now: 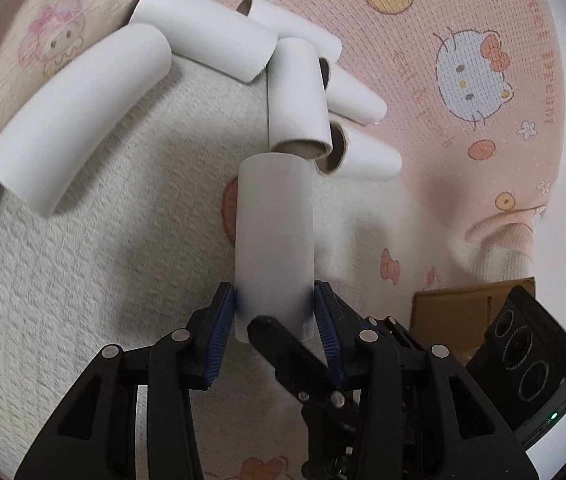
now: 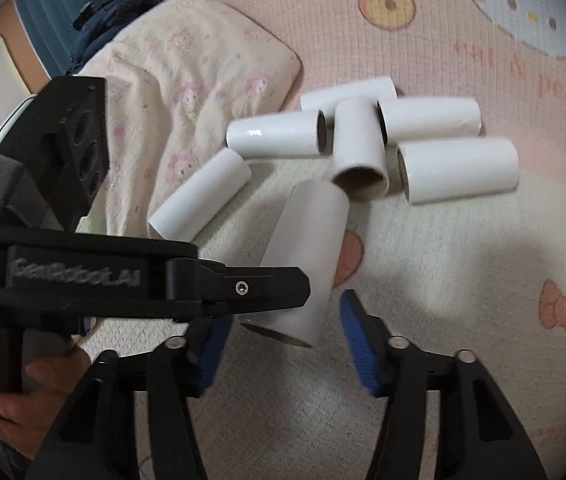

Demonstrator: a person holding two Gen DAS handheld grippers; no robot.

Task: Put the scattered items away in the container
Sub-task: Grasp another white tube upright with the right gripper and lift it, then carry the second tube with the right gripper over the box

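A: Left gripper?
B: Clamped on one white tube, lifted over the pink sheet.
A: Right gripper?
B: Apart, flanking that tube, not pressing.

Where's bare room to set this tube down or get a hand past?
The white blanket lies bare left of the held tube, below the pile. The pink sheet right of the pile is free too. Crowded: the pile itself, just beyond the tube.

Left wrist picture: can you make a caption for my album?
Left gripper pinches a white paper tube beside a pile of tubes.
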